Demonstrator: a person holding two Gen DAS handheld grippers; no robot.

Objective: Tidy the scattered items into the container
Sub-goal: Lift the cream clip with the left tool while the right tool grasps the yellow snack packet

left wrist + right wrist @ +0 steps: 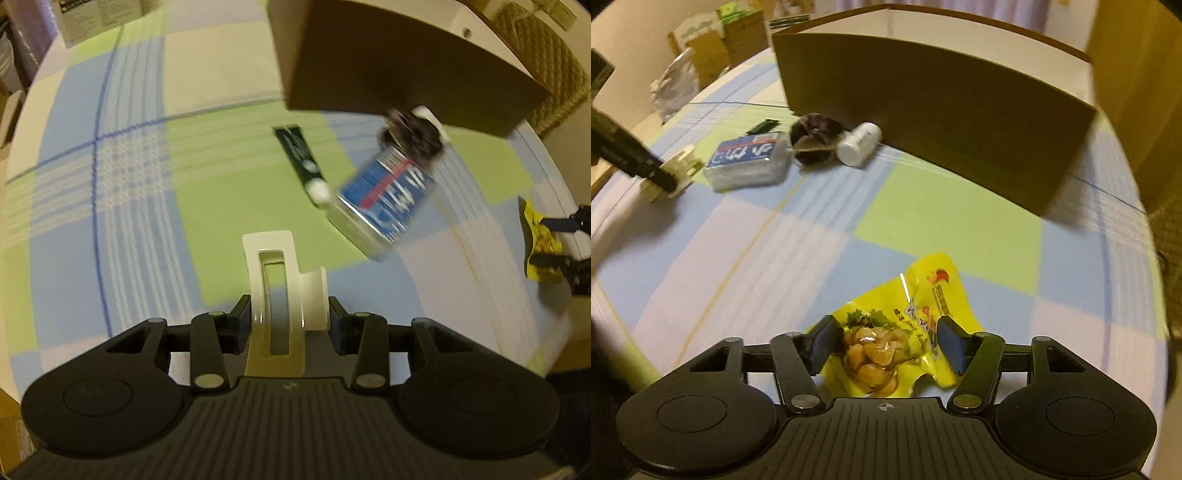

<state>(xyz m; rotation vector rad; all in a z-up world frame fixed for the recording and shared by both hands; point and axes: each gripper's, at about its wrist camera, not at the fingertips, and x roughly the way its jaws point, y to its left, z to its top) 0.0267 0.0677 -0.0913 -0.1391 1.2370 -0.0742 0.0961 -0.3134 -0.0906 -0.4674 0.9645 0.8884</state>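
left gripper [287, 314]: clamped on a cream plastic clip [277, 291], fingers pressed against both its sides; held above the tabletop; in the right wrist view the same clip [674, 173] shows at the far left, pinched by the dark fingers
right gripper [884, 345]: jaws set narrowly around a yellow snack packet [905, 332], one finger on each side; contact looks likely, but i cannot tell for sure that it is gripped; packet sits low over the tabletop, near its front edge
cardboard box [938, 122]: the container, brown, open-topped, standing at the back of the tabletop; pale inside wall visible above its rim
blue-labelled pack [748, 162]: clear plastic pack with a blue label, lying on the cloth, well short of the box
dark scrunchie [814, 138]: just beside the pack, between it and the bottle
white bottle [858, 144]: lying on its side, right at the foot of the box wall
dark tube [299, 158]: white-capped, flat on the green square, just left of the blue pack [384, 199]
tabletop [775, 258]: round, covered in a checked cloth of green, blue and white
blur: both views smeared
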